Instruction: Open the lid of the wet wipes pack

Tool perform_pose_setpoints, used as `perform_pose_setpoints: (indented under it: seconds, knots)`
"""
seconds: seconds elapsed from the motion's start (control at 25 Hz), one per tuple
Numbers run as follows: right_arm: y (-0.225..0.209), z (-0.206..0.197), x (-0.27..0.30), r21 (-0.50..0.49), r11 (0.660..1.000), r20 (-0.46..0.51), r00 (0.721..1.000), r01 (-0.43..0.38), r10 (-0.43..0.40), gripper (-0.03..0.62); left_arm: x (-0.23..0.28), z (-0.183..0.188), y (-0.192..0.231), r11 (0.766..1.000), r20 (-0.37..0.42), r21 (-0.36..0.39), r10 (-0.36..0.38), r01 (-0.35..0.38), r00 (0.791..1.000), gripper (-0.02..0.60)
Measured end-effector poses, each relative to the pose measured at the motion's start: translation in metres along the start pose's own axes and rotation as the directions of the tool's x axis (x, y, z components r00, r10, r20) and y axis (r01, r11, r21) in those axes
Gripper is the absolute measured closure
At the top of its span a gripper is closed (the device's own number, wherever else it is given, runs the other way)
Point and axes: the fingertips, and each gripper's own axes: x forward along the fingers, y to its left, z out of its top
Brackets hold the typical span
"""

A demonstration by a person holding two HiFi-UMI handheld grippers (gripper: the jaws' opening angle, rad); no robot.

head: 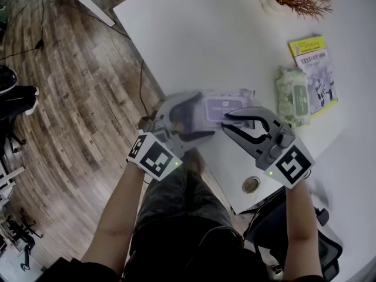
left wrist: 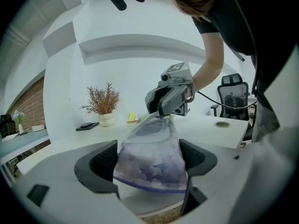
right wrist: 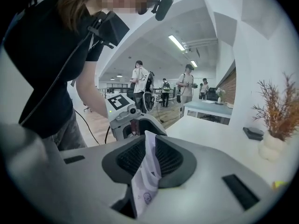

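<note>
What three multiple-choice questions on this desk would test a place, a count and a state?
1. Where is the green soft wet wipes pack? A) on the floor B) beside the yellow booklet C) in a drawer
2. How many wipes packs show? A) one B) two C) four
3. The jaws of the left gripper: A) empty B) clamped on the purple plastic wet wipes pack C) holding a cup
Answers: B, it lies by the booklet on the white table; B, one green, one purple; B, the pack sits squeezed between them.
</note>
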Motion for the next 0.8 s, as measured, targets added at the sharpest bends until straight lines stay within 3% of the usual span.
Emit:
perform_pose_setpoints:
  seconds: [0.6,0.8]
  knots:
    - [-0.005,0.008,-0.003,0.021,0.998,0.029,0.997,0.064,-0.065,0.516,-0.009,0.003,0.003,0.999,-0.007,-0.031,0.022,-0.022,1.000,0.166]
    - [-0.008,0.012,-0.004,0.015,0.996,0.044,0.995,0.083,-0.084,0.516,-0.020,0.002,0.005,0.995,0.017,-0.088,0.043,-0.042,0.999,0.166]
